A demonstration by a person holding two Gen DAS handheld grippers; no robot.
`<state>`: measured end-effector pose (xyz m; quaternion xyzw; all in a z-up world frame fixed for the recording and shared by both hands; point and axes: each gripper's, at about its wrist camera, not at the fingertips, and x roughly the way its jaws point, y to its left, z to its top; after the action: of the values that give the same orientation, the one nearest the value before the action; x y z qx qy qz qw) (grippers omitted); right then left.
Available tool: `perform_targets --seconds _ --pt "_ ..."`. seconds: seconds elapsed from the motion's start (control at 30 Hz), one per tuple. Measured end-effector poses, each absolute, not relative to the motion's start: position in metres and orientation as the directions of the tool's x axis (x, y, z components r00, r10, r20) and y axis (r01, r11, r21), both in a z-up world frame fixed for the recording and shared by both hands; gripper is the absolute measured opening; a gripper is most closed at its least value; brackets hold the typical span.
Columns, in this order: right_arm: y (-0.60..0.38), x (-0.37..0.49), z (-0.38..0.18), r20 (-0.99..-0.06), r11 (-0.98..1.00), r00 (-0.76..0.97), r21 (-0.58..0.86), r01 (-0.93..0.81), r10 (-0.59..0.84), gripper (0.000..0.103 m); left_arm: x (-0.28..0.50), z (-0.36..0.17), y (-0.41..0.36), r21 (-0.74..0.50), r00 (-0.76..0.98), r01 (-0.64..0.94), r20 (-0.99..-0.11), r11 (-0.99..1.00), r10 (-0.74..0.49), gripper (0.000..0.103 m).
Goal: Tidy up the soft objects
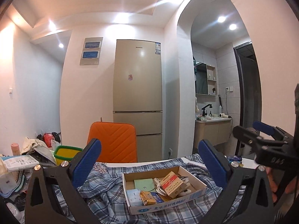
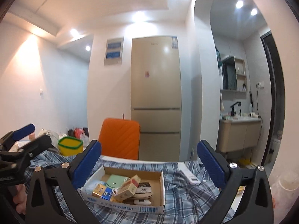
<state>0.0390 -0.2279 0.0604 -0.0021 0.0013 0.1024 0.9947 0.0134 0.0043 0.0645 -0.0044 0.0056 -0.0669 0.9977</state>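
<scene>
A crumpled blue plaid cloth point(image 1: 104, 192) lies spread over the table; it also shows in the right wrist view point(image 2: 186, 190). A shallow cardboard box point(image 1: 192, 197) of small packets and a white cable sits on top of the cloth, also in the right wrist view point(image 2: 130, 208). My left gripper point(image 1: 149, 160) is open and empty, raised above the cloth and box. My right gripper point(image 2: 148, 158) is open and empty, also above them. The right gripper point(image 1: 261, 136) shows at the right edge of the left wrist view; the left gripper point(image 2: 22, 138) shows at the left of the right wrist view.
An orange chair back point(image 1: 114, 143) stands behind the table, with a fridge point(image 1: 138, 93) beyond. A yellow bin with a green rim point(image 1: 65, 153) and a heap of bags and papers point(image 1: 22, 164) sit at left. A white remote point(image 2: 189, 175) lies on the cloth.
</scene>
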Motion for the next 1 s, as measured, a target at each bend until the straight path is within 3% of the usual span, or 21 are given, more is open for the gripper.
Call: perform_targets --seconds 0.2,0.8,1.0 --pt "-0.235 0.022 0.050 0.036 0.980 0.979 -0.012 -0.199 0.200 0.103 0.011 0.050 0.005 -0.002 0.991 0.130 -0.032 0.992 -0.130 0.103" --pt "-0.232 0.018 -0.005 -0.028 0.979 0.979 -0.030 -0.201 0.200 0.103 0.009 0.005 0.006 0.003 0.991 0.112 -0.077 0.994 -0.112 0.103" --pt "-0.233 0.018 -0.005 -0.022 0.983 0.983 -0.026 -0.181 0.181 0.103 0.006 0.004 0.005 0.004 0.992 0.115 -0.050 0.993 -0.114 0.103"
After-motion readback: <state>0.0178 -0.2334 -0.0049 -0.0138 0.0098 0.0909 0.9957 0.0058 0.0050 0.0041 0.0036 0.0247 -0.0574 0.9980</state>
